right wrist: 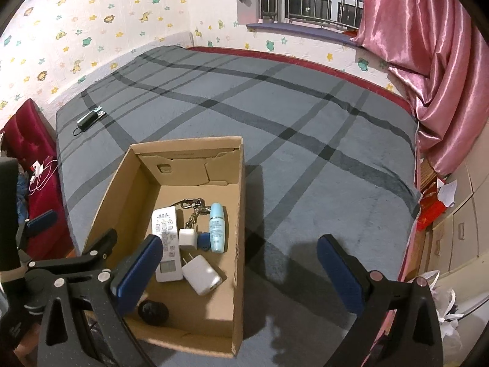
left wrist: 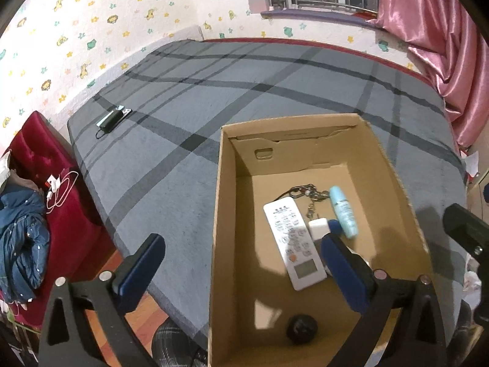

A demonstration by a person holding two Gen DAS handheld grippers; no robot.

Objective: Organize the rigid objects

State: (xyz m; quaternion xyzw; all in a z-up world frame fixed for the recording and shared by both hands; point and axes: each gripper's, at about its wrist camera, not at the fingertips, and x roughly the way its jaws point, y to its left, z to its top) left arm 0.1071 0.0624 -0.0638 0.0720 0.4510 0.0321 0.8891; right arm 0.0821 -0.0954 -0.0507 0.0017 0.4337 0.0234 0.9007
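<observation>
Left gripper (left wrist: 241,263) wide open, empty — remote (left wrist: 293,241) in box (left wrist: 214,214), by right finger.

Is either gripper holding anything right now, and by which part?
Nothing is held. The left gripper and right gripper are both open and empty.

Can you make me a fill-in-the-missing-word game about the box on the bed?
1. The remote lies inside the cardboard ____.
2. The box sits on a grey ____.
3. The bottle beside the remote is light ____.
4. Both the left tongs and the right tongs are ____, holding nothing.

Missing words: box; bed; blue; open
</observation>
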